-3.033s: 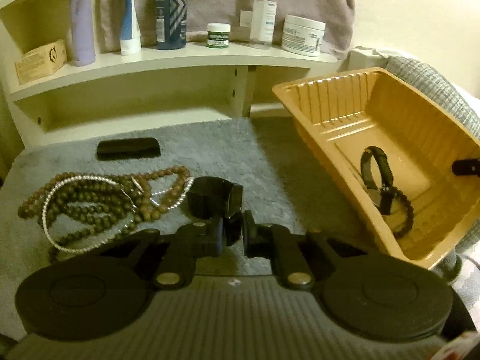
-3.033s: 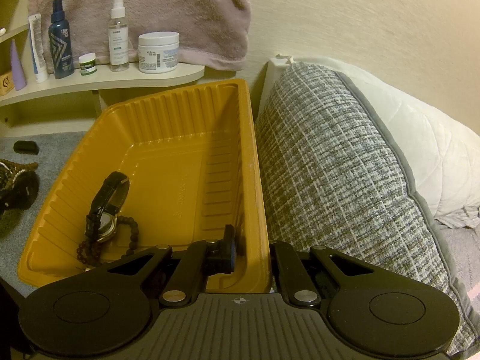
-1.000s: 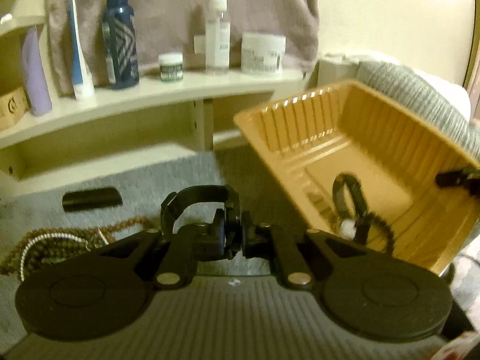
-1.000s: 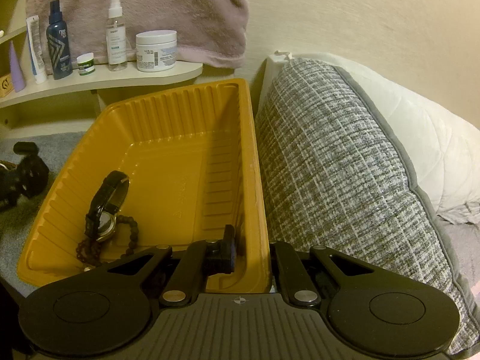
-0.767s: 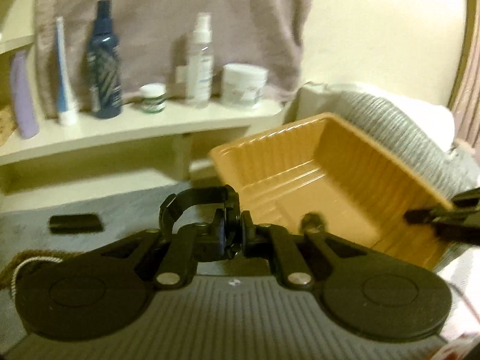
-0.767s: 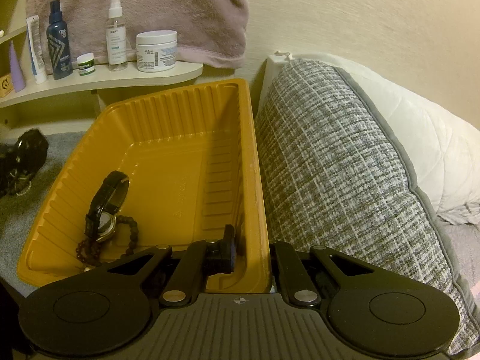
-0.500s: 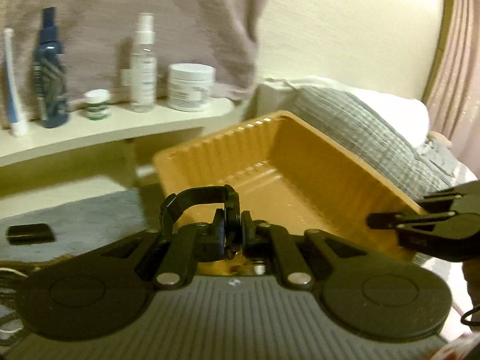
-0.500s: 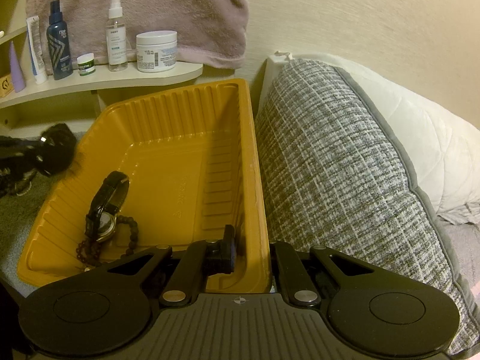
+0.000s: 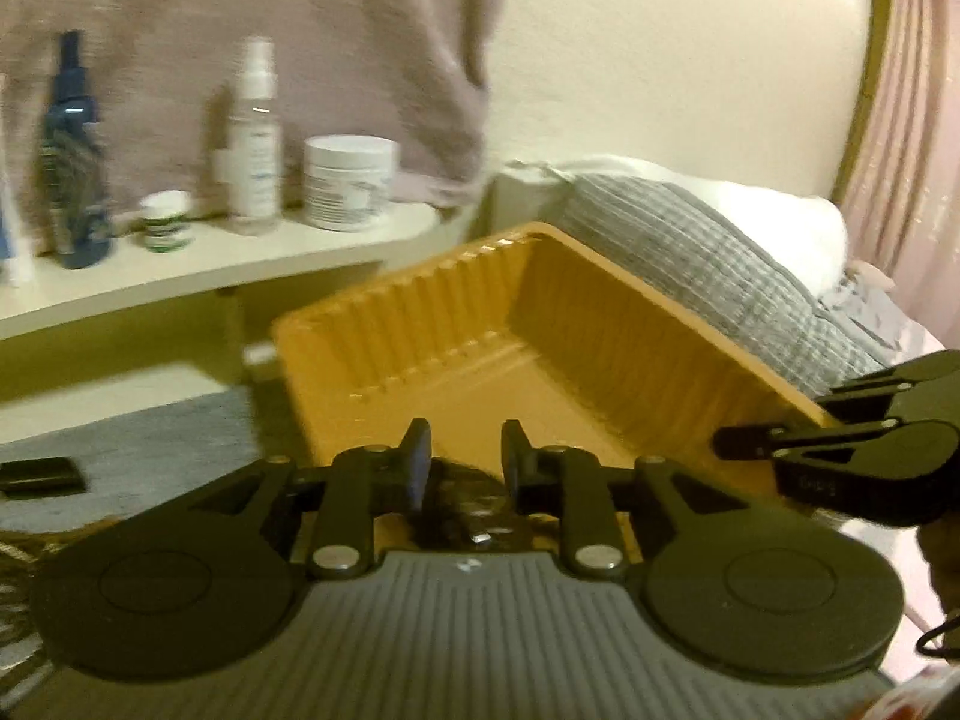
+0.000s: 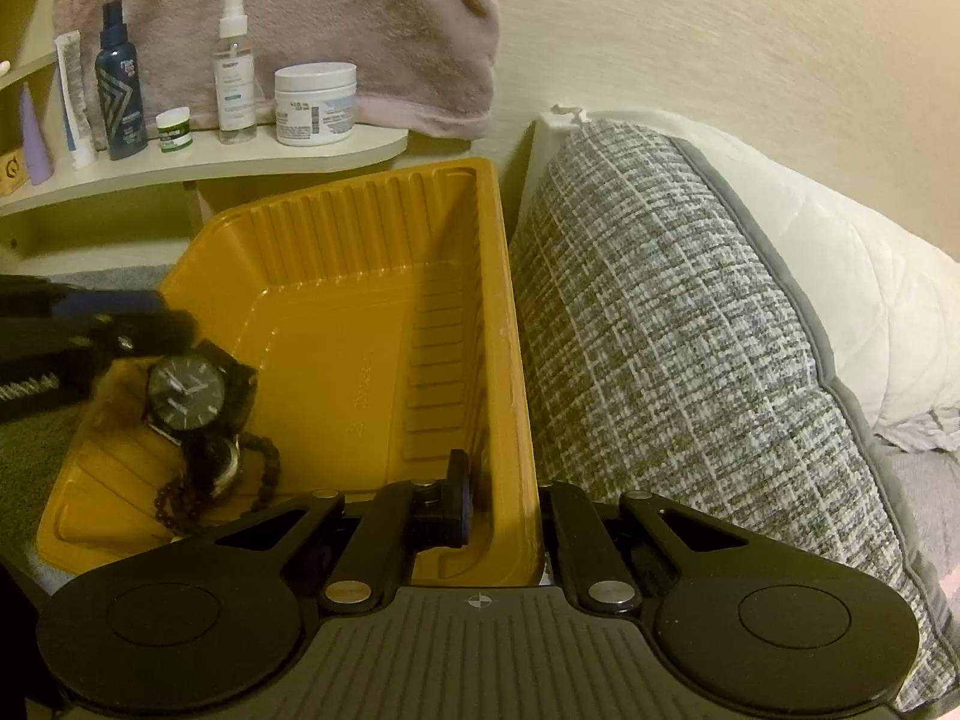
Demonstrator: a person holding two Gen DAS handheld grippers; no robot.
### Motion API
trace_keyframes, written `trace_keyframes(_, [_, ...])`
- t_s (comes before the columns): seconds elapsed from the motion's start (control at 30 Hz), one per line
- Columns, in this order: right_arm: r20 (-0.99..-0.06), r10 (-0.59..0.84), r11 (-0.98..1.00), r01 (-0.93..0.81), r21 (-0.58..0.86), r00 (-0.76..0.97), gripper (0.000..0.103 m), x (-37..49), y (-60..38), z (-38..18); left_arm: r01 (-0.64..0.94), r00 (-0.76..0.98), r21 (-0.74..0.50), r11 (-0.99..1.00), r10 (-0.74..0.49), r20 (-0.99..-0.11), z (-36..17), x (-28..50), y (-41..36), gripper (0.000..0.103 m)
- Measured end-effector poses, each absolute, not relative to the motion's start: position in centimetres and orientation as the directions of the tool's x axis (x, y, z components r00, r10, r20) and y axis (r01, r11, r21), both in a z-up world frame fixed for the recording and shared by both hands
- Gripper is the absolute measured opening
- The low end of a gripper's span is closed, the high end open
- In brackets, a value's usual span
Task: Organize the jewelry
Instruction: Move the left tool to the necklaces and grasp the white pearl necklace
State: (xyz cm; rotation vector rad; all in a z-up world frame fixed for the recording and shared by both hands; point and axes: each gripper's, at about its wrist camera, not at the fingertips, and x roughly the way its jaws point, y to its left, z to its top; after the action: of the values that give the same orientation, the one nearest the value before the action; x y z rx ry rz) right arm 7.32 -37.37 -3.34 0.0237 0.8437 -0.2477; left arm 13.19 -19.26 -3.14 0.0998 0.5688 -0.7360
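Observation:
A yellow plastic tray (image 10: 372, 306) leans tilted against a grey cushion; it also shows in the left wrist view (image 9: 600, 324). My left gripper (image 9: 465, 456) is open above the tray's near end. A black watch (image 10: 189, 393) lies in the tray just below my left gripper's fingers (image 10: 138, 324), on top of another watch and a dark bead bracelet (image 10: 264, 468). My right gripper (image 10: 501, 507) is shut on the tray's right wall, one finger inside and one outside. It shows at the tray's edge in the left wrist view (image 9: 744, 441).
A grey woven cushion (image 10: 690, 324) and a white pillow (image 10: 870, 276) lie right of the tray. A shelf (image 10: 210, 162) behind holds bottles and jars under a hanging towel. A small black case (image 9: 39, 474) and bead necklaces (image 9: 18, 546) lie on the grey mat at left.
My left gripper carried the black watch right over the tray, opened, and the watch now lies in the tray. My right gripper stayed clamped on the tray wall.

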Motion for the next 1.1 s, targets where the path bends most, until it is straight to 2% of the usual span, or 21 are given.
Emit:
trace_keyframes(0.17, [-0.740, -0.207, 0.972, 0.219, -0.083, 0.640, 0.007, 7.4, -37.3, -3.2, 0.557, 0.681, -0.085, 0.826, -0.513, -0.523, -3.7, 13.1, -14.7, 0.022])
trace_keyframes(0.5, [-0.733, -0.222, 0.972, 0.200, -0.119, 0.643, 0.006, 7.8, -36.6, -2.9, 0.352, 0.787, 0.053, 0.935, -0.265, -0.557, -5.7, 13.5, -5.6, 0.022])
trace_keyframes(0.77, [-0.733, -0.231, 0.971, 0.197, -0.134, 0.640, 0.006, 8.0, -36.6, -2.9, 0.317, 0.771, 0.030, 0.948, -0.239, -0.591, -6.8, 14.6, -3.3, 0.022])
trace_keyframes(1.1, [-0.734, -0.233, 0.971, 0.195, -0.140, 0.637, 0.006, 8.0, -36.6, -2.9, 0.286, 0.797, 0.128, 0.950, -0.162, -0.582, -7.5, 14.5, -2.3, 0.021])
